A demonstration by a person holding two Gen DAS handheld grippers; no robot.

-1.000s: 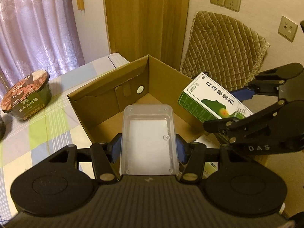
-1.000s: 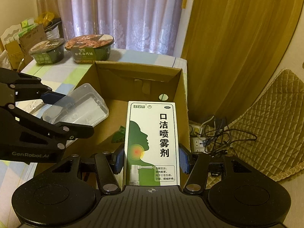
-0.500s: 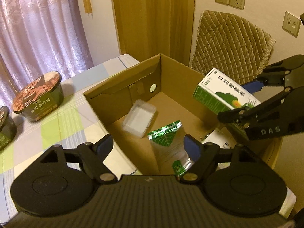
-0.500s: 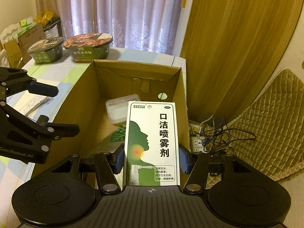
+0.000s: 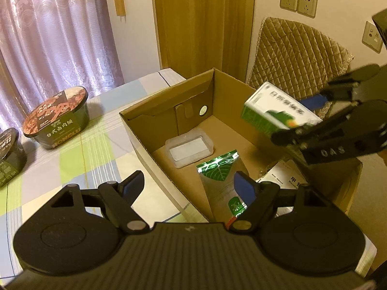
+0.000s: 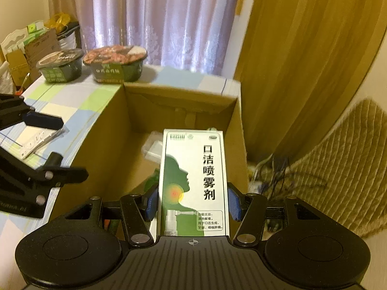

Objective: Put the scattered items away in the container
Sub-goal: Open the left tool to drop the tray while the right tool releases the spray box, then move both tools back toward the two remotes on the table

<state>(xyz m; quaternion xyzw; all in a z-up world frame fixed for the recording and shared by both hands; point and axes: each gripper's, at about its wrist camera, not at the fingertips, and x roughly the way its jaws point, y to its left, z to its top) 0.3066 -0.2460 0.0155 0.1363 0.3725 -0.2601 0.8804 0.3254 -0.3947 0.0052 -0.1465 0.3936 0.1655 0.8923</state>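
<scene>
Left wrist: my left tongs (image 5: 187, 184) hang spread and empty above the cardboard box (image 5: 154, 149); inside lie a clear tray (image 5: 188, 148) and a green leaf pouch (image 5: 221, 181). A bowl (image 5: 56, 118) on the bench seems to read "HONCLU".

Right wrist: my right tongs (image 6: 192, 201) pinch a spray carton (image 6: 193, 181) marked "口洁喷雾剂" over the box.

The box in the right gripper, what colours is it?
White and green box with a red-yellow throat spot and black lettering, clearest in the right wrist view.

a pale purple patterned curtain (image 5: 55, 24) hangs behind the table with the checked green, blue and white cloth (image 5: 79, 159). a wooden door (image 5: 203, 21) stands beside it. a chair with a quilted brown padded cover (image 5: 297, 50) is near the wall, under two beige wall sockets (image 5: 298, 3). white cables (image 6: 271, 171) lie on the floor, blurred.
</scene>
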